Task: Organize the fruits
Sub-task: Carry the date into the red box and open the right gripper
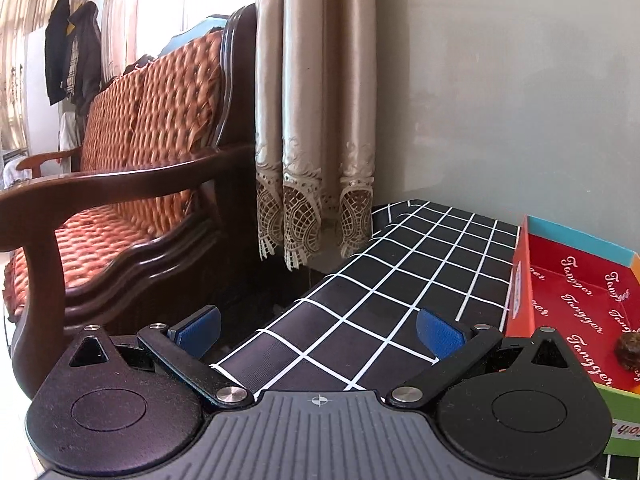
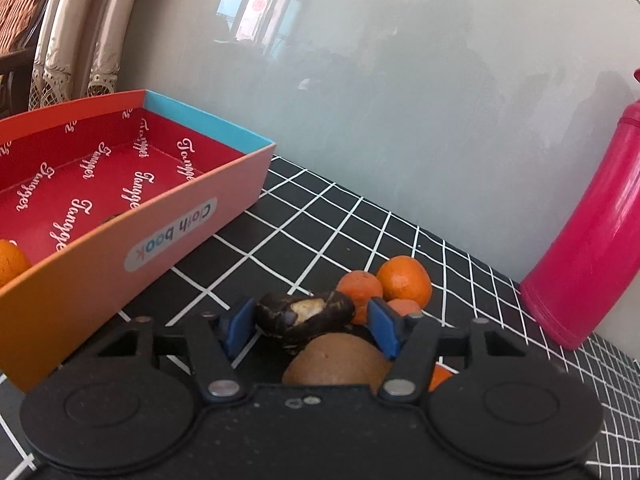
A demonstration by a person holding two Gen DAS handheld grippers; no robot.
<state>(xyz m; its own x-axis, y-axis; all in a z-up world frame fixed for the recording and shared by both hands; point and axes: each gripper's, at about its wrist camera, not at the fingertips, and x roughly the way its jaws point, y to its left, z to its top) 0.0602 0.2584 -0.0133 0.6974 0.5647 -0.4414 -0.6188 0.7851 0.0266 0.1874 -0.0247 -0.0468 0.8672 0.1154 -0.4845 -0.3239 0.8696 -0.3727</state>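
Note:
My right gripper [image 2: 310, 326] is shut on a dark, split fruit [image 2: 304, 314] with pale flesh showing, blue pads at either end of it. Right under it lies a brown kiwi [image 2: 336, 364]; several tangerines [image 2: 404, 280] sit just behind on the black checked cloth. The red-lined cardboard box [image 2: 160, 232] stands to the left with one tangerine [image 2: 10, 262] in its near corner. My left gripper [image 1: 320, 332] stands open and holds nothing, over the table's left edge. To its right is the same box [image 1: 520, 280] with a rough brown fruit [image 1: 630, 354] inside.
A tall pink bottle [image 2: 592, 232] stands at the right by the wall. Left of the table are a wooden sofa [image 1: 140, 140] with woven cushions and a beige curtain [image 1: 316, 120]. The grey wall closes the table's far side.

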